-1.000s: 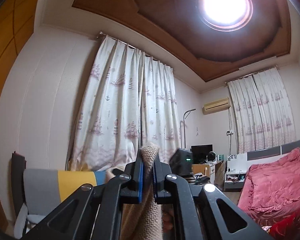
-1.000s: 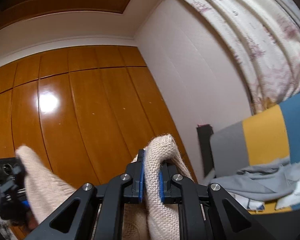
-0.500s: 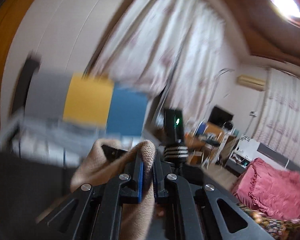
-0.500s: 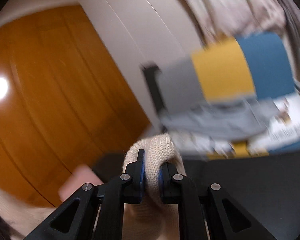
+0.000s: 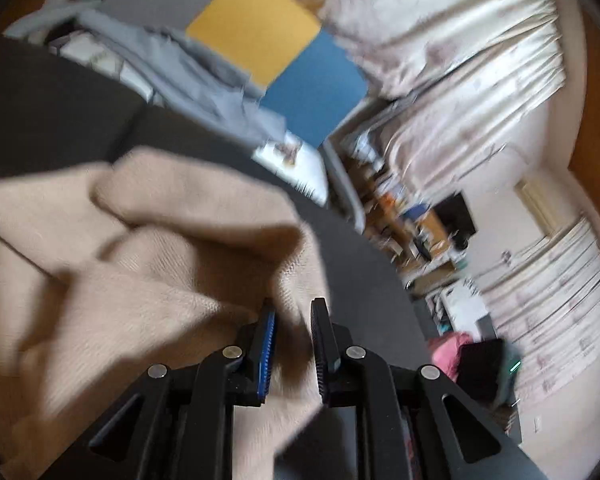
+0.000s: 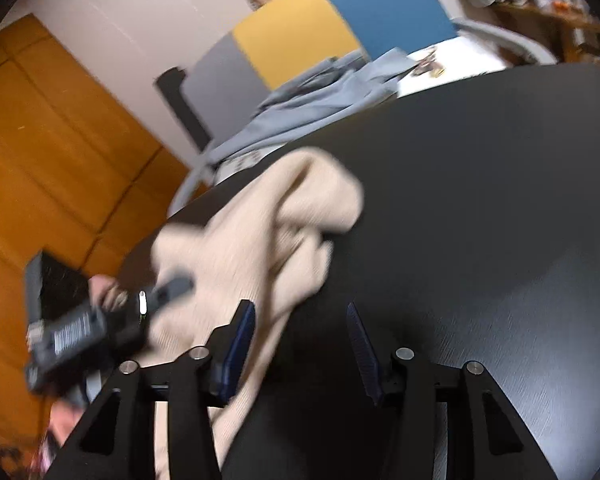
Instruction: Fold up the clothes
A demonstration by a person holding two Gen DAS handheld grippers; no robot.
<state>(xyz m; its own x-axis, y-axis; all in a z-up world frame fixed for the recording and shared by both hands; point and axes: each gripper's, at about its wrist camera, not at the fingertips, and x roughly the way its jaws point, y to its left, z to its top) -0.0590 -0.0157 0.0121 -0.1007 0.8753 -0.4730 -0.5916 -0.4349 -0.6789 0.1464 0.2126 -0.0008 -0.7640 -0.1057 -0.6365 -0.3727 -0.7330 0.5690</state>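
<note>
- Your sweater is lying in a soft, bunchy heap on the dark table.
- In the right wrist view the sweater is sitting on the left part of the table, near the table's left edge.
- Your right claw is standing wide apart, and it is gripping nothing.
- The right claw's left finger is just beside a strip of sweater that is hanging down past it. Its right finger is over bare table.
- Your left claw is let go too. Its two fingers are a little apart, and sweater is lying between them and under them without being pinched.
- In the right wrist view you are seeing the left claw at the sweater's left side, with a hand around it. That part is blurry.
- A grey cloth is lying past the far edge of the table, beyond the sweater.
- A chair with grey, yellow and blue patches is standing behind the grey cloth, further from the table.
- A white curtain is hanging behind the chair in the left wrist view.
- An orange wood wall is showing off the table's left side.
</note>
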